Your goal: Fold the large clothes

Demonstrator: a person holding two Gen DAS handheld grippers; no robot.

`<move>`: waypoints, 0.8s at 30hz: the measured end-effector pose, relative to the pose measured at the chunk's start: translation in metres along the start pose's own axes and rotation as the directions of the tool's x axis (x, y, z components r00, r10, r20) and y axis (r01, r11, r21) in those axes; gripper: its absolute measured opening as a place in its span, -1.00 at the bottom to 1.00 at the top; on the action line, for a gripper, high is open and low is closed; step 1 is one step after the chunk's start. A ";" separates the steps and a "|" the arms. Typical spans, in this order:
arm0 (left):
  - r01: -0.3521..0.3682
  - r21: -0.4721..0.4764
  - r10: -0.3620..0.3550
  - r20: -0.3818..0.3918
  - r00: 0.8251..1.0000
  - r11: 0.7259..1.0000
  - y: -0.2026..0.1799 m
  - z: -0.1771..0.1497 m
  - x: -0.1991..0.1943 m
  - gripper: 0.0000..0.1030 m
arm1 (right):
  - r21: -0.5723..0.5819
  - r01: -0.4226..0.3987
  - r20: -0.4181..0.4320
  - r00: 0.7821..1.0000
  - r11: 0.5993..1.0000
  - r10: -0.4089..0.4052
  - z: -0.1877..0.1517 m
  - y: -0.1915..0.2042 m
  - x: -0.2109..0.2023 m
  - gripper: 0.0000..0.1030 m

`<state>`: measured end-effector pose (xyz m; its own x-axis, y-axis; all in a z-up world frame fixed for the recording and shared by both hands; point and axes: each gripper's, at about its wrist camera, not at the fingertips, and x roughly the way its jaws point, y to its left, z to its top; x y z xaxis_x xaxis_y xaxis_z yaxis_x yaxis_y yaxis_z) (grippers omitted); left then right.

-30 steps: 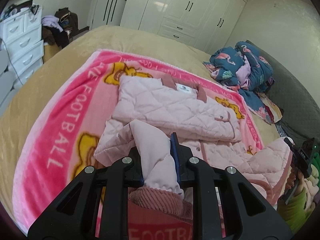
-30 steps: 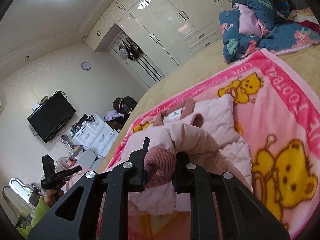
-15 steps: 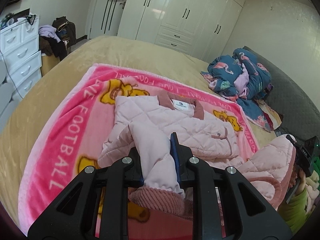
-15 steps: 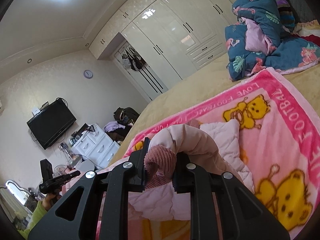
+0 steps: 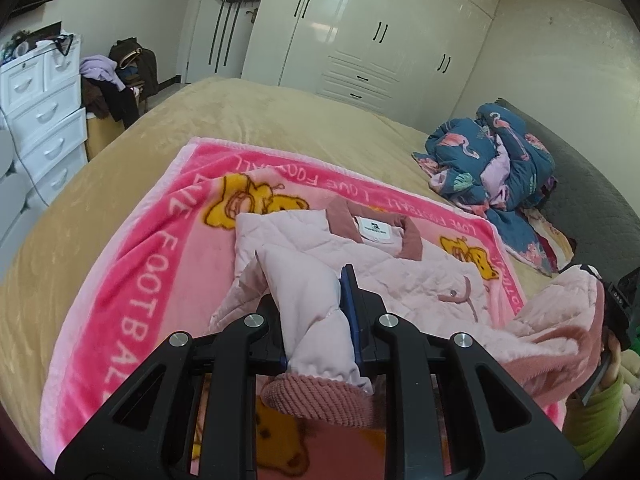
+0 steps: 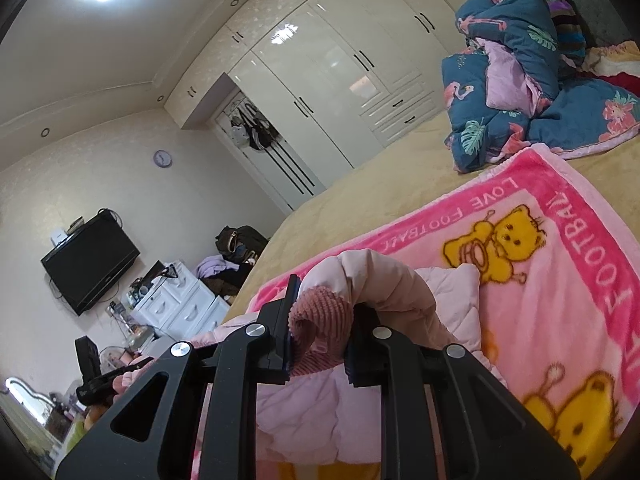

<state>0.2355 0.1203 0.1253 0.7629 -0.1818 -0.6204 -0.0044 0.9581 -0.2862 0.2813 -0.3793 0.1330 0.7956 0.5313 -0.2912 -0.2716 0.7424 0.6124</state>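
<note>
A pale pink quilted jacket (image 5: 404,280) with a dusty-rose collar lies on a pink bear-print blanket (image 5: 132,264) on the bed. My left gripper (image 5: 320,320) is shut on the end of one sleeve, with the ribbed rose cuff (image 5: 316,396) hanging below the jaws. My right gripper (image 6: 318,336) is shut on the other sleeve's ribbed cuff (image 6: 320,320) and holds that sleeve lifted above the blanket (image 6: 560,264). In the left wrist view the right gripper (image 5: 618,312) shows at the far right edge with the raised sleeve.
A blue flamingo-print quilt (image 5: 492,168) is heaped at the far right of the tan bed (image 5: 280,120). White drawers (image 5: 40,120) and a pile of clothes stand at the left. White wardrobes (image 5: 380,40) line the back wall. A TV (image 6: 90,264) hangs on the wall.
Both grippers have pulled back and risen with the sleeves still held. The jacket body has slid nearer and the sleeves are drawn up off the blanket.
</note>
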 end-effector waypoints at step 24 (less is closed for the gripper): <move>-0.046 0.018 0.045 0.036 0.998 0.999 0.015 0.018 0.051 -0.68 | 0.019 0.154 -0.020 0.988 0.988 -0.153 0.021 -0.026 0.076 -0.67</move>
<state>0.2859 0.1293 0.1023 0.7847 -0.1306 -0.6060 -0.0277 0.9692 -0.2448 0.3605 -0.3670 0.1105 0.8170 0.4191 -0.3961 -0.1360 0.8075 0.5740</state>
